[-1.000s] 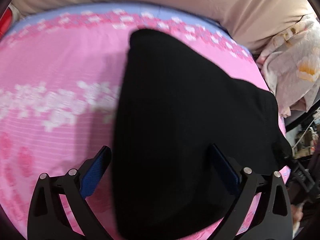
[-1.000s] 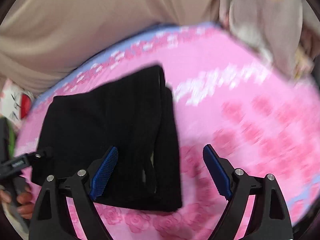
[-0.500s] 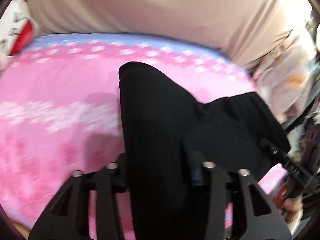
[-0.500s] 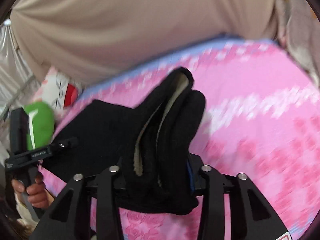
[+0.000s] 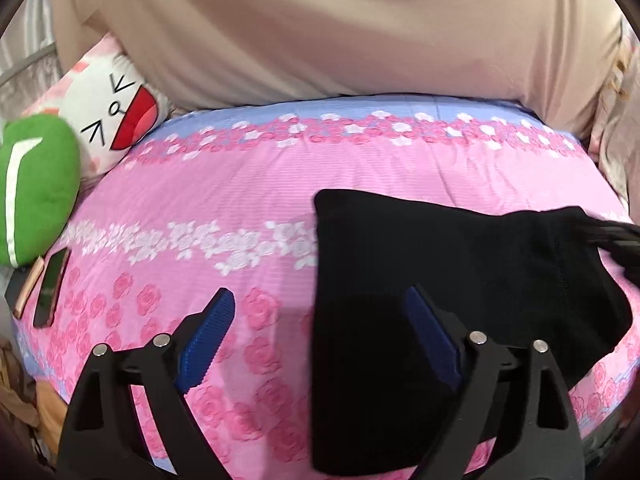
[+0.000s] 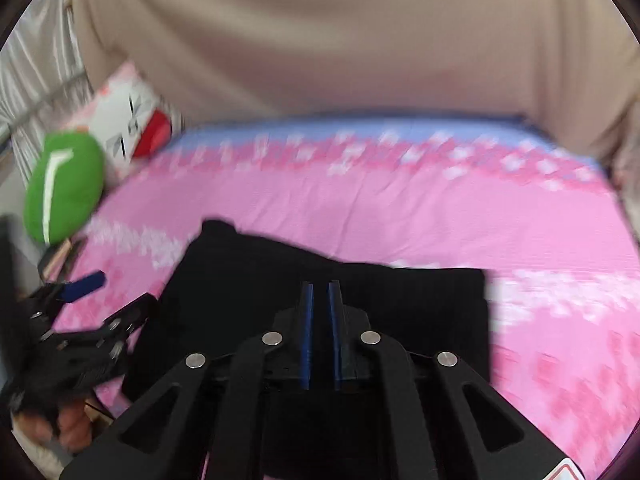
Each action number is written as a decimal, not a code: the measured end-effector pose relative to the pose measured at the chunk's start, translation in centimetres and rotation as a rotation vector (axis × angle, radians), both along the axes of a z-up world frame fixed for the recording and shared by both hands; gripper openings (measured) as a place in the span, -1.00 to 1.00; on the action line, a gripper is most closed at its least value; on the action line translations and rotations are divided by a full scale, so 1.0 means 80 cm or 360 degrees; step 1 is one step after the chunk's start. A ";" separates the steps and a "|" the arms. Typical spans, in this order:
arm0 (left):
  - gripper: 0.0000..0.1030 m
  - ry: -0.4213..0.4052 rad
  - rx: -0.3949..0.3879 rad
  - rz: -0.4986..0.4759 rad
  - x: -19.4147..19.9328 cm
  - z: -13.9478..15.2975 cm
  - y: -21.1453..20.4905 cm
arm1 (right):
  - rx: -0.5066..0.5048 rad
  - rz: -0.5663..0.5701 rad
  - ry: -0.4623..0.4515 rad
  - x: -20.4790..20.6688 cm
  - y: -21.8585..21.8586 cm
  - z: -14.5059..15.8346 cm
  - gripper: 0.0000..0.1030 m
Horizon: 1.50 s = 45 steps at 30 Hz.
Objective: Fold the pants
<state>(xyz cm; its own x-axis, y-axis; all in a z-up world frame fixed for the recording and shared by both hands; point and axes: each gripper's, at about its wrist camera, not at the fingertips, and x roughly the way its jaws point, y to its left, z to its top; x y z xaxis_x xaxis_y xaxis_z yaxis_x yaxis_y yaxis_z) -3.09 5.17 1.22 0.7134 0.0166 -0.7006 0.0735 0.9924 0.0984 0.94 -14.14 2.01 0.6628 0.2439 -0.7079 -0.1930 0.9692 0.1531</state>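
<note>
The black pants [image 5: 460, 280] lie folded into a compact rectangle on the pink floral bedsheet [image 5: 240, 208]. My left gripper [image 5: 320, 320] is open and empty, its right finger over the pants' left edge. In the right wrist view the pants [image 6: 400, 292] lie just beyond my right gripper [image 6: 320, 292], whose jaws are nearly together with a thin gap and nothing visible between them. The left gripper [image 6: 108, 296] shows there at the pants' left side.
A green plush [image 5: 36, 188] and a white cartoon-face pillow [image 5: 116, 116] sit at the bed's left. A phone [image 5: 50, 288] lies near the left edge. A beige curtain [image 5: 320, 32] hangs behind the bed. Floral bedding [image 5: 620, 120] is at the right.
Both grippers were shut on the lifted pants half a second ago. Now the pants lie flat, the left gripper has opened and drawn left, and the right gripper has pulled back.
</note>
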 end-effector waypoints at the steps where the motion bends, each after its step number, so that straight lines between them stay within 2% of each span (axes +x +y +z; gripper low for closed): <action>1: 0.65 0.0011 0.0017 -0.0003 0.004 -0.005 -0.005 | -0.0006 0.0003 0.0048 0.015 0.004 -0.012 -0.87; 3: 0.66 0.0040 0.0049 0.0011 0.011 -0.015 -0.009 | -0.0074 -0.0103 0.0169 0.059 -0.007 -0.047 -0.91; 4: 0.66 0.0057 0.0059 0.0014 0.014 -0.020 -0.009 | -0.0042 -0.0128 0.0215 0.069 -0.017 -0.059 -0.97; 5: 0.66 0.0070 0.0065 0.0022 0.016 -0.024 -0.008 | 0.0061 -0.0183 0.0234 0.075 -0.032 -0.061 -1.00; 7: 0.66 0.0094 0.0048 0.0028 0.020 -0.028 -0.003 | 0.0097 -0.0224 0.0224 0.069 -0.031 -0.047 -0.94; 8: 0.69 0.0098 0.0041 0.0032 0.020 -0.029 0.001 | 0.0107 -0.0179 0.0157 0.056 -0.020 -0.031 -0.74; 10: 0.75 0.0097 0.0029 0.0028 0.022 -0.029 0.008 | 0.0111 -0.0064 0.0108 0.042 0.009 -0.018 -0.74; 13: 0.78 0.0092 0.0039 0.0040 0.024 -0.029 0.016 | 0.0021 0.0152 0.0077 0.031 0.061 -0.009 -0.74; 16: 0.76 0.0071 0.0047 0.0097 0.020 -0.024 0.033 | -0.0092 0.0277 0.0160 0.051 0.116 -0.038 -0.76; 19: 0.76 0.0064 0.0061 0.0175 0.016 -0.022 0.061 | -0.0203 0.0262 0.0166 0.077 0.144 -0.054 -0.78; 21: 0.76 0.0068 0.0063 0.0232 0.014 -0.021 0.084 | -0.0158 0.0251 0.0143 0.079 0.148 -0.038 -0.79; 23: 0.76 0.0071 0.0055 0.0302 0.012 -0.021 0.109 | -0.0085 0.0315 0.0103 0.076 0.155 -0.025 -0.78; 25: 0.76 0.0079 0.0036 0.0358 0.012 -0.021 0.131 | -0.0050 0.0370 0.0132 0.082 0.171 -0.028 -0.78; 28: 0.76 0.0087 0.0029 0.0390 0.014 -0.023 0.146 | -0.0121 0.0391 0.0199 0.108 0.203 -0.062 -0.82; 33: 0.77 0.0084 0.0014 0.0355 0.010 -0.021 0.143 | -0.0102 0.0354 0.0195 0.127 0.218 -0.061 -0.87; 34: 0.77 0.0090 0.0000 0.0336 0.009 -0.021 0.139 | -0.0082 0.0347 0.0185 0.123 0.215 -0.056 -0.87; 37: 0.77 0.0082 -0.0038 0.0254 0.000 -0.014 0.125 | 0.0121 0.0306 0.0100 0.087 0.172 -0.022 -0.84; 39: 0.79 0.0064 -0.0038 0.0210 -0.008 -0.010 0.115 | 0.0126 0.0178 -0.0025 0.038 0.115 0.006 -0.45; 40: 0.79 0.0059 -0.0038 0.0166 -0.011 -0.009 0.105 | 0.0097 0.0113 -0.0059 0.016 0.089 0.012 -0.09; 41: 0.79 0.0061 -0.0035 0.0131 -0.014 -0.009 0.096 | 0.0059 0.0054 -0.0078 -0.002 0.068 0.015 0.01; 43: 0.79 0.0067 -0.0036 0.0052 -0.018 -0.010 0.073 | -0.0024 -0.0103 -0.0071 -0.040 0.017 0.013 0.01; 45: 0.79 0.0075 -0.0035 -0.0015 -0.020 -0.013 0.052 | -0.0051 -0.0285 -0.0004 -0.077 -0.035 0.002 0.01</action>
